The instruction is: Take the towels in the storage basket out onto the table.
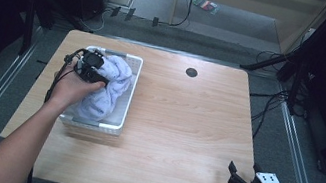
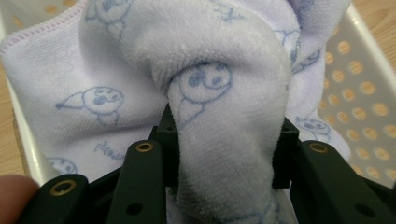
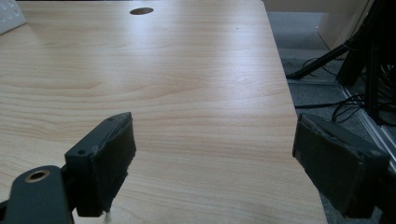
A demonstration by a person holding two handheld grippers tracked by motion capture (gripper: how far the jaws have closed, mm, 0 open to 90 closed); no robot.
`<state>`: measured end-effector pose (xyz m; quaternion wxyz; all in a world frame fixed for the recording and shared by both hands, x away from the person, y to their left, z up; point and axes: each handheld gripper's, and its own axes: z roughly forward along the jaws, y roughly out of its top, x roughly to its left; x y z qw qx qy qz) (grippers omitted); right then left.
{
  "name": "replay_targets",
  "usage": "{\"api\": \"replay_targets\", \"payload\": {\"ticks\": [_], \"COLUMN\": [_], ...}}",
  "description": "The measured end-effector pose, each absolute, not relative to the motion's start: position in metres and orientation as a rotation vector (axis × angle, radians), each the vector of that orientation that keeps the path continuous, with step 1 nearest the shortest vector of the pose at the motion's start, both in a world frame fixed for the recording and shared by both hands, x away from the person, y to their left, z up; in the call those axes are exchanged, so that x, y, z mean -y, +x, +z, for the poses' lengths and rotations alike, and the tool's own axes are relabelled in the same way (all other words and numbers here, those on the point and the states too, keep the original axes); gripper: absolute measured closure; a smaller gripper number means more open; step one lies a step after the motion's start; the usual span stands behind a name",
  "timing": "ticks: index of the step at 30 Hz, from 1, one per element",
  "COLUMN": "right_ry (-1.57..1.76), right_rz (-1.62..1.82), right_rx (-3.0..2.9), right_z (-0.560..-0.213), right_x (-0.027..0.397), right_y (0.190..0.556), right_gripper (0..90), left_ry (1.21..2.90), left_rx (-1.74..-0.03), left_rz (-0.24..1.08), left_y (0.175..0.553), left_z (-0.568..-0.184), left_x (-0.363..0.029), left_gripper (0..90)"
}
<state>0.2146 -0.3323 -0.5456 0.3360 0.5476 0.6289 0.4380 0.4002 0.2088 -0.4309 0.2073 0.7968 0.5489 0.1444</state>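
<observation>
lavender terry towel [image 2: 224,70], printed with small blue cartoon faces, lies bunched inside the white perforated basket [image 1: 127,93] at the counter's [image 1: 185,126] left side. the left gripper [image 1: 92,66] reaches down into the basket, its jaws clamped on a thick fold of the towel; in the left gripper view the fold bulges between them and hides most of the basket floor. the hand [image 1: 70,88] covers the gripper's rear. the right gripper [image 3: 210,158] hovers over the counter's near right corner, jaws spread wide with nothing between. a dark round hole [image 1: 191,72] sits near the far edge.
</observation>
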Motion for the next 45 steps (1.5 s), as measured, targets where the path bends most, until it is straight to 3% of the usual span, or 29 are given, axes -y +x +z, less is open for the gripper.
{"api": "replay_targets", "payload": {"ticks": [26, 45], "right_ry": [1.432, 1.428], "right_rz": [1.14, 1.142], "right_rx": [-1.64, -1.64], "right_z": [-0.546, -0.546], "right_x": [0.332, 0.332], "right_y": [0.215, 0.215], "right_gripper": [13.3, 13.3], "left_ry": [2.136, 2.158], "left_rx": [-1.438, -1.343], "left_rz": [0.479, 0.469], "left_y": [0.387, 0.384], "left_z": [-0.353, -0.333], "left_x": [-0.198, -0.157], "left_gripper": [59.3, 58.9]}}
